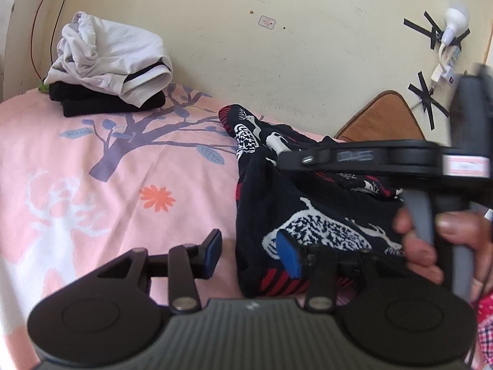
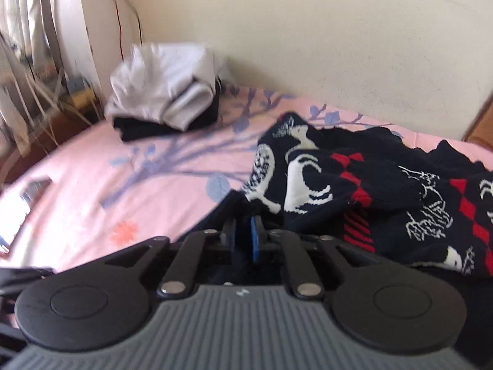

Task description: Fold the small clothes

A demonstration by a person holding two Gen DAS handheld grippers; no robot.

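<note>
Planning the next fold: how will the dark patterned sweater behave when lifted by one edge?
The sweater lies bunched in soft folds, so it will probably droop and drag rather than hold shape. Its thick-looking knit suggests some weight for its size. On the pink sheet it will likely slide without rolling.

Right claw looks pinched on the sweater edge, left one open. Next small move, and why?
Probably close the left claw on the near edge of the dark patterned sweater. It stands open with that edge between its pads, gripping nothing, while the right claw already pinches a fold. Two grips let the crumpled sweater be spread on the pink sheet.
</note>
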